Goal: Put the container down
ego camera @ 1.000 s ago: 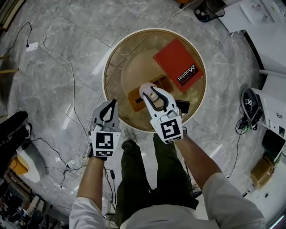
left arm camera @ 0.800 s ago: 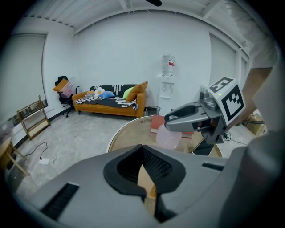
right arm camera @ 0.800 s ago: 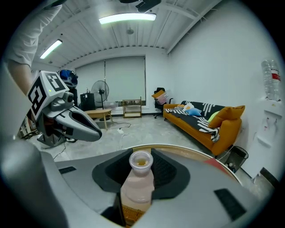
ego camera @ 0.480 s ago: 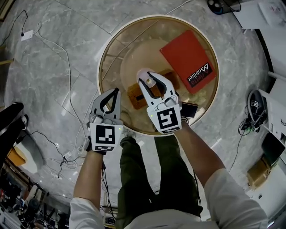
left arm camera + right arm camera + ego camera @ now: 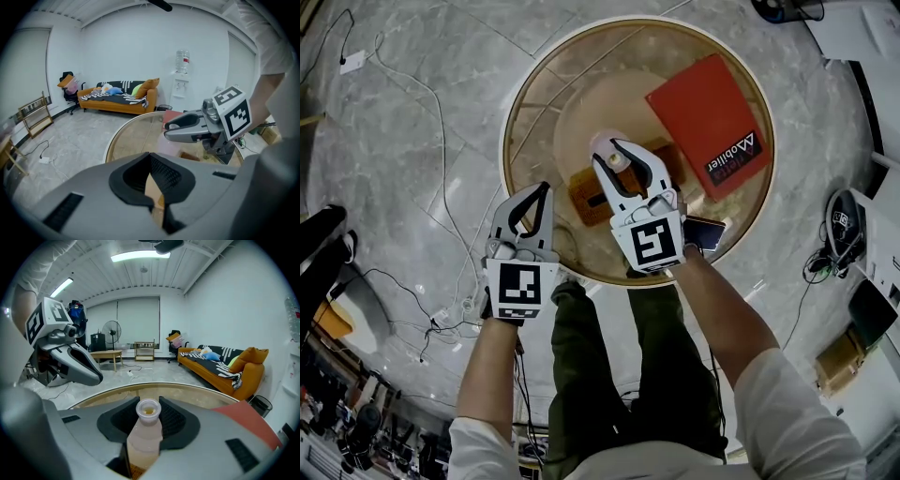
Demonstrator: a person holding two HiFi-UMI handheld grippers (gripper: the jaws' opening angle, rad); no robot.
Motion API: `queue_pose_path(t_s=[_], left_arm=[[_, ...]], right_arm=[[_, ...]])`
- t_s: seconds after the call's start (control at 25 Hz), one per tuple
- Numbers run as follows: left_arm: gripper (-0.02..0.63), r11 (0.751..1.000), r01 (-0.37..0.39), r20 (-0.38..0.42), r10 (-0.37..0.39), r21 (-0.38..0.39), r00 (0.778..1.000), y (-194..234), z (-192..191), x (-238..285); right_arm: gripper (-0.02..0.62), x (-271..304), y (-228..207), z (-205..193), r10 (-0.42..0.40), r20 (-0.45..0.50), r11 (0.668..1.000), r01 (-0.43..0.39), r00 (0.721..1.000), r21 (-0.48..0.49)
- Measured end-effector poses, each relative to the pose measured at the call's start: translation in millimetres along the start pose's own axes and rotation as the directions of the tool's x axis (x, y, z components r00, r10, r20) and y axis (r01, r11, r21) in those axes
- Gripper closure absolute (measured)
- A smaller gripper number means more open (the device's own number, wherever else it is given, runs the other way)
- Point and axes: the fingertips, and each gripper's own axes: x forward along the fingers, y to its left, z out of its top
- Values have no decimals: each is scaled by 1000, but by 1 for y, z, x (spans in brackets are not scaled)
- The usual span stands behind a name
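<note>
Sunk closer to round glass worktop [image 5: 572, 66]: right gripper [image 5: 609, 155] fingers pinching pale pink plastic bottle [image 5: 143, 441], apparently aloft, landing and release remaining; left gripper [image 5: 544, 190] fingers pressed together.

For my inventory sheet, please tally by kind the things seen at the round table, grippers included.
Bottle: 1
Red book: 1
Brown block: 1
Dark flat device: 1
Grippers: 2, left gripper and right gripper
Total: 6

The red book [image 5: 698, 112] bears a black strip [image 5: 734, 157] whose white print reads roughly "Mobiler".
</note>
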Motion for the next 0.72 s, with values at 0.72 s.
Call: queue_pose_path(t_s=[0.72], left_arm=[[598, 1000, 20, -11, -20, 5, 1000, 2, 2, -5]], right_arm=[[407, -13, 0, -3, 6, 21, 998, -5, 1000, -59]])
